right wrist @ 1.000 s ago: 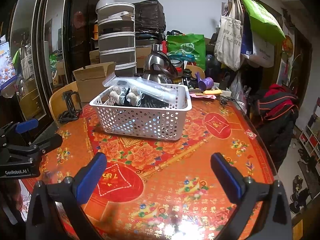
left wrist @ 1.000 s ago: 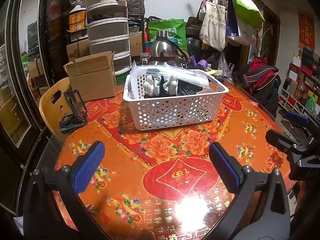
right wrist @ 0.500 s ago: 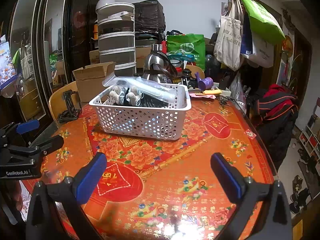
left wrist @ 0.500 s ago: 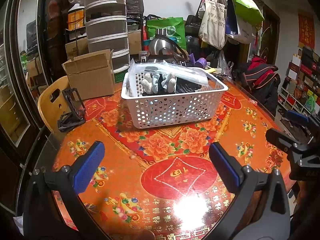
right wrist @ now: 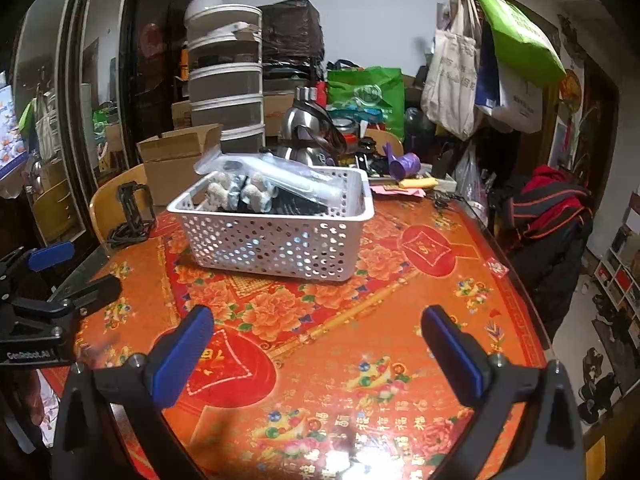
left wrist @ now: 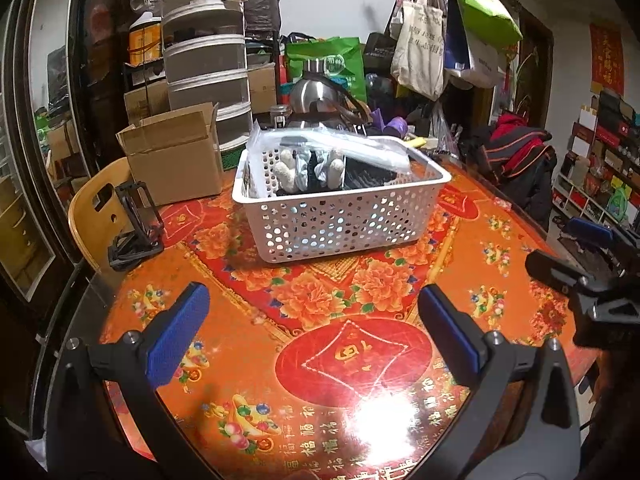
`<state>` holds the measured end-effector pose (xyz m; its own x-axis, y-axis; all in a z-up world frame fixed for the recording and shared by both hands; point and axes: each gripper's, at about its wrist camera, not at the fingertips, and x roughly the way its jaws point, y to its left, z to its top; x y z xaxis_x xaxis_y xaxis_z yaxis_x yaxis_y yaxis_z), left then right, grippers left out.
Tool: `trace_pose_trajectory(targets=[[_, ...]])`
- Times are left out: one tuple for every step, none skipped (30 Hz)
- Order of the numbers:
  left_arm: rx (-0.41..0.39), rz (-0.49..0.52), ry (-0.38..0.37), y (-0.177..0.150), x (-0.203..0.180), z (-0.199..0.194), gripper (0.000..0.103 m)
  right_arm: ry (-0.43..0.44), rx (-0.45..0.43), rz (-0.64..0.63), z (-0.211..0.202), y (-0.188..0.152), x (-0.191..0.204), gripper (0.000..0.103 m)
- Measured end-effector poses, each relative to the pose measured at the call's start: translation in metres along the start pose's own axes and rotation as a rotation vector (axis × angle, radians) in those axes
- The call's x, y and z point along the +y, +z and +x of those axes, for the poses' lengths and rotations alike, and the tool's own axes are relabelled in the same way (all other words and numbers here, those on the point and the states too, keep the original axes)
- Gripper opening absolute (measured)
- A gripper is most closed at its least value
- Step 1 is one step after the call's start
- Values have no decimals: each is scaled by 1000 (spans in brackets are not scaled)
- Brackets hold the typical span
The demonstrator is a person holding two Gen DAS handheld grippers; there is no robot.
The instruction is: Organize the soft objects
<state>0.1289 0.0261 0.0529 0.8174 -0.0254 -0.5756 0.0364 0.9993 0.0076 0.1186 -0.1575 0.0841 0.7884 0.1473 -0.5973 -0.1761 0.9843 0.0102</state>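
A white perforated basket (left wrist: 340, 220) stands on the far middle of the round red-and-orange table (left wrist: 320, 320). It holds a grey-and-cream plush toy (left wrist: 310, 166), dark soft items and a clear plastic bag (left wrist: 360, 148) lying across the top. The basket also shows in the right wrist view (right wrist: 276, 240), with the plush (right wrist: 240, 192) inside. My left gripper (left wrist: 312, 332) is open and empty, over the near table. My right gripper (right wrist: 316, 344) is open and empty, also short of the basket. Each gripper shows at the edge of the other's view.
A cardboard box (left wrist: 176, 156) and a black folded stand (left wrist: 136, 224) sit on a wooden chair (left wrist: 96, 208) at the left. A steel kettle (left wrist: 320, 96), stacked grey containers (left wrist: 206, 60) and hanging bags (left wrist: 420, 40) crowd the back. A red-and-black jacket (right wrist: 552, 208) lies at right.
Both grippers stay open and almost still. The left view has shifted slightly, so the basket sits a little further left and lower in it.
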Motion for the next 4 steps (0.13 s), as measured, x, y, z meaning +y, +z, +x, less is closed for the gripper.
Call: trace_pose_trajectory(targets=[[4,2,-1,0,0,2,103,-3,10,7,4,0,-3,103],[12,1,-4,0,0,5,103,-5,20,13,8,0,-6,103],[17,-3,-5,0,0,8,103,-7,23,16,9,-1,-6,103],[18,-6,-12,0,1,11,103,-10,24,17,12,-1,-8,103]])
